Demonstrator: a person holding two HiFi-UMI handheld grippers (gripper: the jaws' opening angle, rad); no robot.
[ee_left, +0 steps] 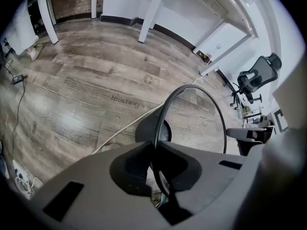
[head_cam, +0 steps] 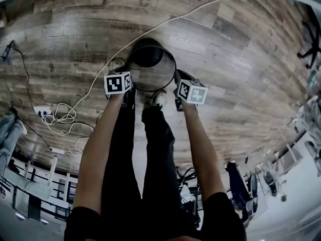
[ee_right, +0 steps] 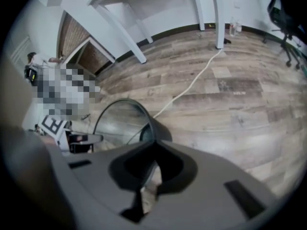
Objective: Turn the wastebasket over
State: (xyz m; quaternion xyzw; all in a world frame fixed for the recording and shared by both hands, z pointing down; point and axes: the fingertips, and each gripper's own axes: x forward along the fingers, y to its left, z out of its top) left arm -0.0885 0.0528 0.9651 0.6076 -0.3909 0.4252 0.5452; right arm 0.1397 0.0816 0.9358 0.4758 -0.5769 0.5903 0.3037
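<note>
Now our left gripper (ee_left: 156,145) and right gripper (ee_right: 153,145) have fingers clenched on the rim (ee_left: 191,86) of the mesh wastebasket (head_cam: 153,77), tipped sideways over the wooden floor (head_cam: 241,59); we judge the turn half done.

White cable (head_cam: 200,7) crosses plank floor (head_cam: 241,84); power strip (head_cam: 42,111) at left

The word "teaching" is printed in dark letters on the wooden floor (ee_left: 86,56), just beyond the wastebasket (ee_left: 192,123) and close to the white cable (ee_left: 125,127). Fainter prints on the planks near the wastebasket are too blurred to read.
</note>
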